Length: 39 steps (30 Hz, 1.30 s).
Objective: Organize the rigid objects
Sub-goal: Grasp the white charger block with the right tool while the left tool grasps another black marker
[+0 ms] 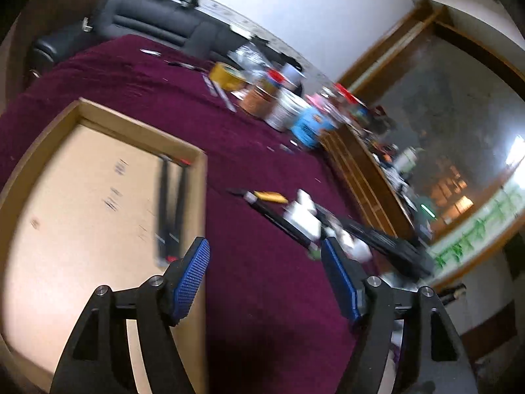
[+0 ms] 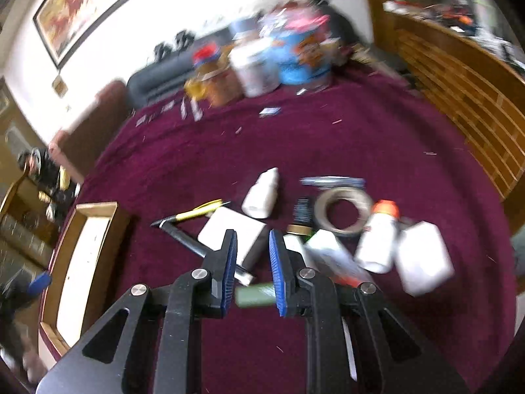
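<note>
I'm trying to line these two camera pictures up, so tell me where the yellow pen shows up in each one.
Left wrist view: the yellow pen lies right of centre on the maroon cloth, right of the wooden tray.
Right wrist view: the yellow pen lies left of centre, left of the white squeeze bottle and above the gripper fingers.
Shared landmark: the wooden tray, to the pen's left in both views.
</note>
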Each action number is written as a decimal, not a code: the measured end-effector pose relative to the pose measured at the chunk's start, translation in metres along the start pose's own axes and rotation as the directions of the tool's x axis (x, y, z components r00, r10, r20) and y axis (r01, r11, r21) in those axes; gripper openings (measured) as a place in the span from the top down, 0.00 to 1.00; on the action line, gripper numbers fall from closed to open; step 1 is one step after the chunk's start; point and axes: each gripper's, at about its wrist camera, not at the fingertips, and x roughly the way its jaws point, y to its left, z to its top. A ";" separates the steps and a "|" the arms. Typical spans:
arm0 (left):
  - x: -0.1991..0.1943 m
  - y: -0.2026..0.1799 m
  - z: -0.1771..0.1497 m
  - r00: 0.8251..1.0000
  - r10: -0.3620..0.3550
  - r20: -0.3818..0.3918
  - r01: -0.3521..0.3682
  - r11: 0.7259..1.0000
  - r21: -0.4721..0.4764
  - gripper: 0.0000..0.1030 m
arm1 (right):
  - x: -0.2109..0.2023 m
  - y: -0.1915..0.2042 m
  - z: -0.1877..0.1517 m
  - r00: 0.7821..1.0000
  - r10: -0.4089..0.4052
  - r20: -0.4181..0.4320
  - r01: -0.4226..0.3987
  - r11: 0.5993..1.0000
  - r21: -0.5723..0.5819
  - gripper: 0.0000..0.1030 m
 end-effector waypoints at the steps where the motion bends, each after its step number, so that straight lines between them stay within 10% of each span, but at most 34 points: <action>1: 0.002 -0.006 -0.005 1.000 -0.014 -0.013 0.014 1.000 0.001 0.37 | 0.009 0.003 0.003 1.000 -0.008 -0.016 0.008 1.000 -0.004 0.83; 7: 0.013 -0.024 -0.031 0.996 -0.003 -0.094 0.007 0.999 0.046 0.37 | 0.070 0.025 0.021 0.986 -0.120 -0.117 0.114 0.992 -0.061 0.84; 17: 0.023 -0.033 -0.039 0.993 0.010 -0.120 -0.001 0.997 0.074 0.37 | 0.051 0.040 -0.029 0.929 0.166 -0.332 -0.189 0.981 -0.040 0.80; 21: 0.029 -0.037 -0.041 0.990 0.048 -0.129 -0.035 0.995 0.097 0.37 | 0.016 0.038 -0.042 0.981 0.083 -0.177 -0.110 0.983 -0.149 0.80; 26: 0.047 -0.045 -0.032 0.982 0.131 -0.134 -0.112 0.984 0.140 0.37 | -0.011 0.022 -0.063 0.993 0.115 -0.015 -0.116 0.985 -0.126 0.75; 33: 0.051 -0.044 -0.032 0.982 0.133 -0.136 -0.124 0.989 0.077 0.37 | 0.014 0.057 -0.076 0.979 0.194 -0.063 -0.201 0.969 -0.140 0.75; 39: 0.036 -0.031 -0.025 0.981 0.171 -0.088 -0.169 0.985 0.029 0.37 | 0.033 0.082 -0.071 0.993 0.101 -0.069 -0.113 0.974 -0.194 0.43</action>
